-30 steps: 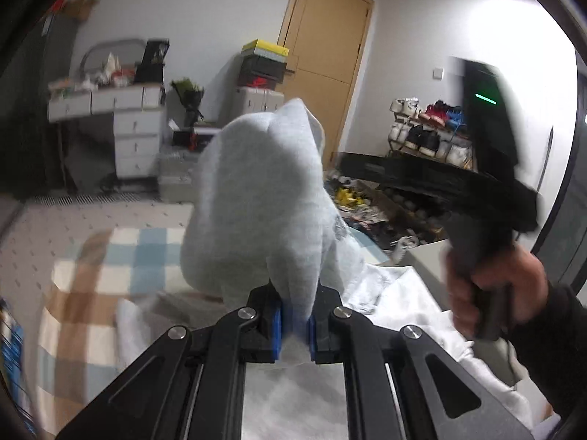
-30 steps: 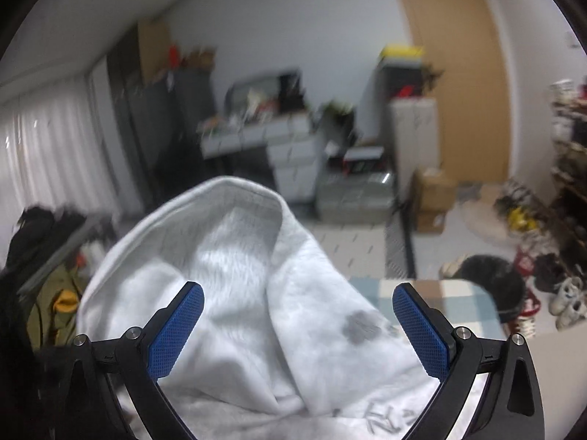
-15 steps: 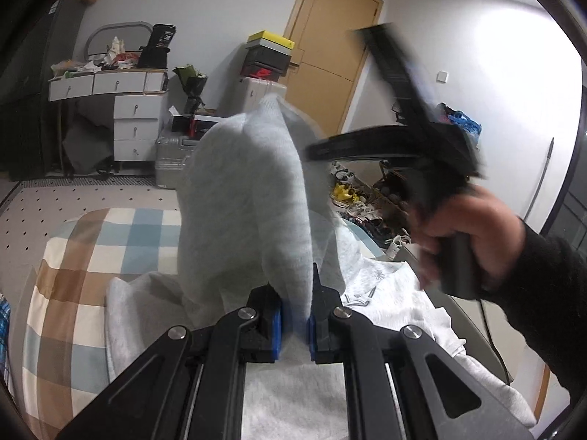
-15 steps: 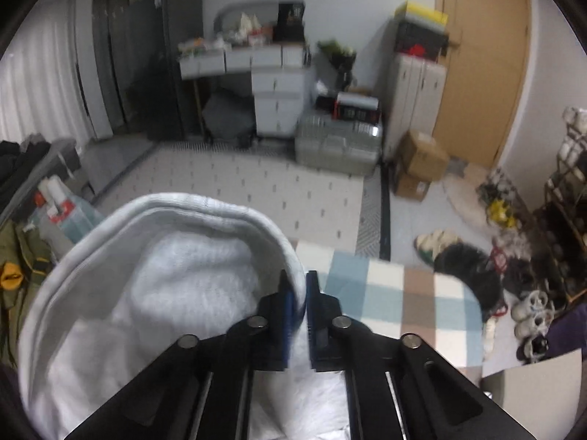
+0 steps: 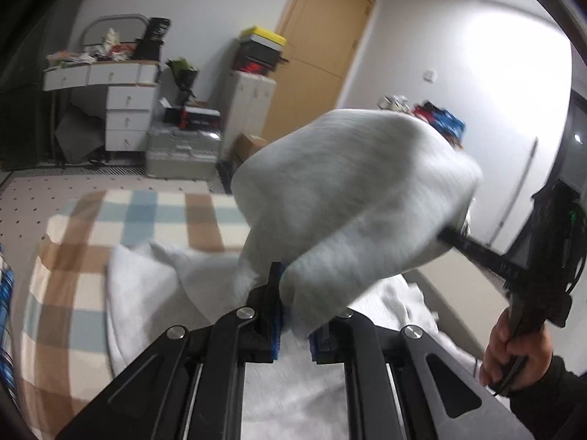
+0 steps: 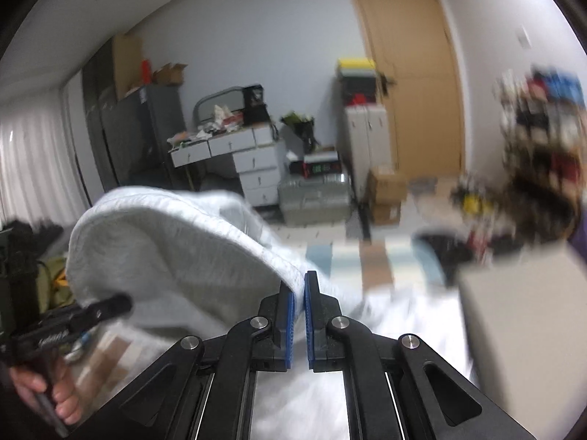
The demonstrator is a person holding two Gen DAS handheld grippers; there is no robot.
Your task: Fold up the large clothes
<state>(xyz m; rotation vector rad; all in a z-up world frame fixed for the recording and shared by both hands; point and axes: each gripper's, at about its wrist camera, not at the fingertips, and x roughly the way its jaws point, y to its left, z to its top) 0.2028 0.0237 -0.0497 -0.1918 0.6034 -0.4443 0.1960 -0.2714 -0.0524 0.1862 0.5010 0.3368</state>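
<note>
Both grippers are clamped on the same grey sweatshirt (image 5: 352,198) right now: the left gripper (image 5: 293,315) has a thick bunch of fabric pinched between its blue pads, and the right gripper (image 6: 299,311) has its jaws pressed together on the stitched edge of the garment, which runs right down into the pads. Between the two, the cloth is lifted up in a big puffy arch, while the rest of it trails down onto the checked blanket (image 5: 121,216) on the bed. From the left side you can see the person's hand (image 5: 513,348) holding the other tool's handle. Progress-wise I'd say it's early days. Nothing looks flattened or squared up yet, no neat fold showing, just a picked-up edge. Laying it over, smoothing and the remaining folds all seem left to do.
</note>
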